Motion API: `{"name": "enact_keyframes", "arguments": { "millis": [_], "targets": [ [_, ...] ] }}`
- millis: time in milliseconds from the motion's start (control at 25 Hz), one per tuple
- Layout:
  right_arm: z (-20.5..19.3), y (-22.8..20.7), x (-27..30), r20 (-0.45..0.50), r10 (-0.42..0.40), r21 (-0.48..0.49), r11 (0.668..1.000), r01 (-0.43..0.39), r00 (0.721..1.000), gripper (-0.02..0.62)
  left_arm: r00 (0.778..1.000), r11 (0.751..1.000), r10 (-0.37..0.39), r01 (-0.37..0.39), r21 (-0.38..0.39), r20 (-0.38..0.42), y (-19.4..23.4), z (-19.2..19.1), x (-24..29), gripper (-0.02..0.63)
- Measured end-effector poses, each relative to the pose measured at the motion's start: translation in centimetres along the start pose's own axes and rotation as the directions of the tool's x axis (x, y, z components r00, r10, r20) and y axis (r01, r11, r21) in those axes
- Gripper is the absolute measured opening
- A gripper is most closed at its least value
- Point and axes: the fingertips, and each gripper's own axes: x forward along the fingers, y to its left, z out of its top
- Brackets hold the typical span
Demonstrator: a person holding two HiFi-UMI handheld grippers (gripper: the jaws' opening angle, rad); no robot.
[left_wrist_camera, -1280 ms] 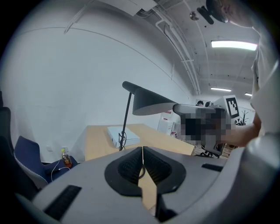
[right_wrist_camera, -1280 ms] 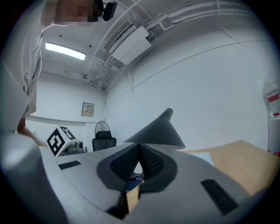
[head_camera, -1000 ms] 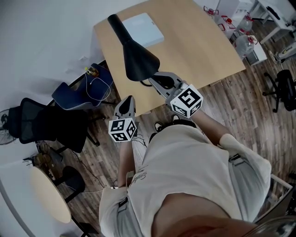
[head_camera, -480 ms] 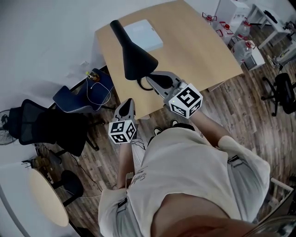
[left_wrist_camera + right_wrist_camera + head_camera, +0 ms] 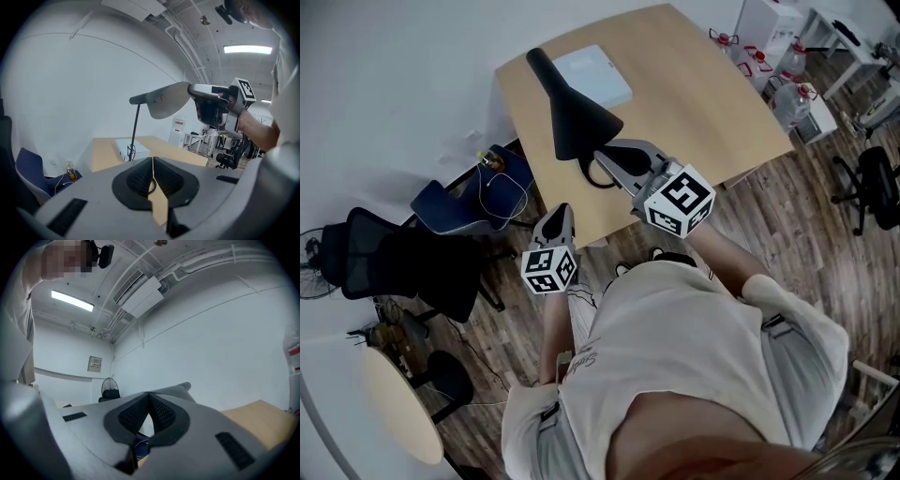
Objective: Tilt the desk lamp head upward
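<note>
Matte conical lamp head [image 5: 579, 120], right gripper [image 5: 602, 157] pinching

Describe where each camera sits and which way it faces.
Head view: on the person's head, facing down at desk, lamp head, left tool, right tool; torso shows.
Left gripper view: on left tool, facing across the desk; shut jaws show.
Right gripper view: on right tool, facing wall and ceiling; jaws pinch lamp head.
Shared: first two show the right tool.

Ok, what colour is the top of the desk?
The desk top is plain light tan, like pale wood. It shows best in the head view.
</note>
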Motion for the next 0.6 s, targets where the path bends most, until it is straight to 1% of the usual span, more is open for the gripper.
{"name": "enact_keyframes", "arguments": {
  "millis": [280,600],
  "targets": [
    [1.9,0.2,0.3,0.037,0.0,-0.023,1.0,0.001,0.999,-0.006,1.0,1.0,-0.012,0.012,0.005,-0.014,0.5,-0.3,0.3,0.017],
    [2.7,0.0,0.2,0.038,-0.008,-0.029,1.0,0.009,0.999,-0.006,0.999,0.999,-0.031,0.032,0.011,-0.016,0.1,-0.3,0.5,0.017]
  ]
}}
